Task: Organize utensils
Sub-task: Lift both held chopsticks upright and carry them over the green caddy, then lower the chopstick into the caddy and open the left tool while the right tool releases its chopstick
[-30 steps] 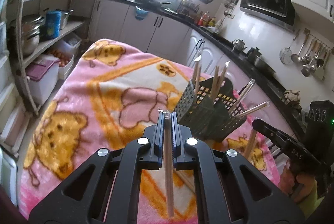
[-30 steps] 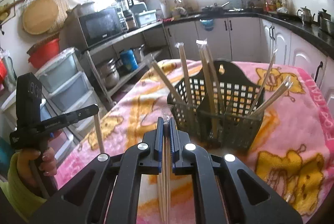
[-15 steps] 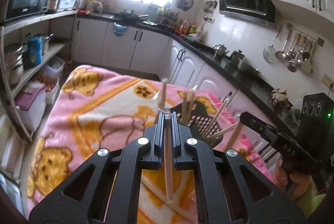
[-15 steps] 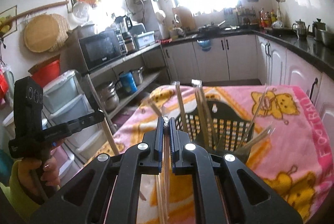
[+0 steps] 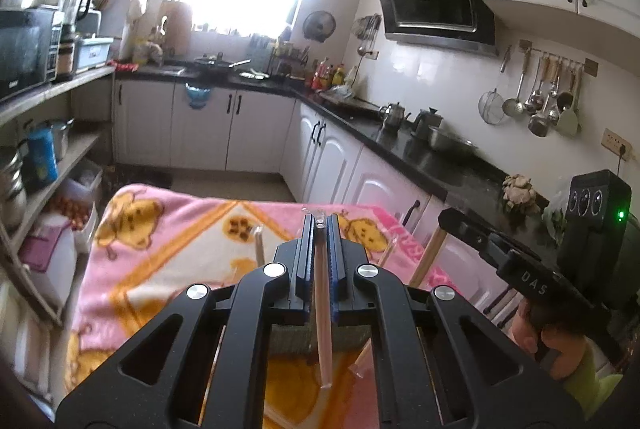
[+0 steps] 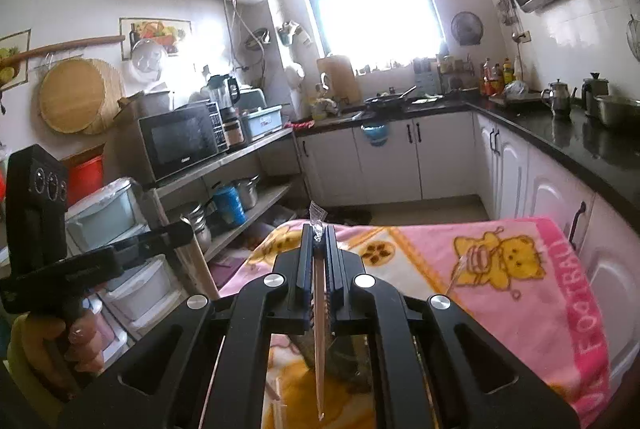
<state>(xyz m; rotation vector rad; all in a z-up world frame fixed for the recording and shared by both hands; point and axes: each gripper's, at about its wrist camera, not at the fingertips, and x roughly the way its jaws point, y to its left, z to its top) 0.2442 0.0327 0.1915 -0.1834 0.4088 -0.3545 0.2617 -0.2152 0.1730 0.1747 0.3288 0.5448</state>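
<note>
Your left gripper (image 5: 320,229) is clamped on a wrapped chopstick pair (image 5: 322,313) that hangs down between its fingers above the pink blanket (image 5: 160,249) on the table. Your right gripper (image 6: 319,237) grips another wrapped chopstick pair (image 6: 319,341) the same way, over the dark utensil basket (image 6: 344,357), which sits partly hidden beneath it.

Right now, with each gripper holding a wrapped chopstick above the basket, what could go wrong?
The left gripper and right gripper each pinch a thin chopstick near its top, so it may swing or slip. The basket is mostly hidden behind the fingers, so a lowered tip could miss it and land on the blanket.
</note>
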